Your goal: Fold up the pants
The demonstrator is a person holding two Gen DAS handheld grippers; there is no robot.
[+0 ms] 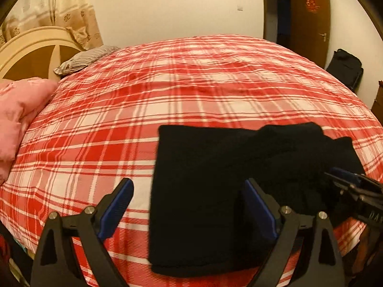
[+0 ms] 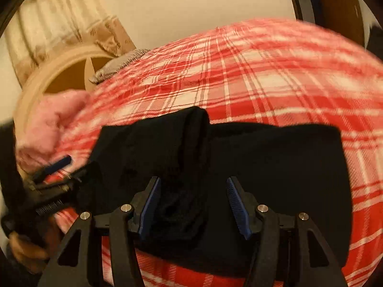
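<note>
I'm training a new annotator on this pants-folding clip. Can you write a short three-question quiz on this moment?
1. True or false: the left gripper is clamped shut on the black pants.
2. What do the pants lie on? A) bare wooden floor B) red and white plaid bedcover C) grey sofa
3. In the left wrist view, what soft pink thing sits at the left edge of the bed?

Key
1. False: both it and the right gripper stand open, fingers apart over the pants.
2. B
3. A pink quilt, near the cream headboard.
</note>
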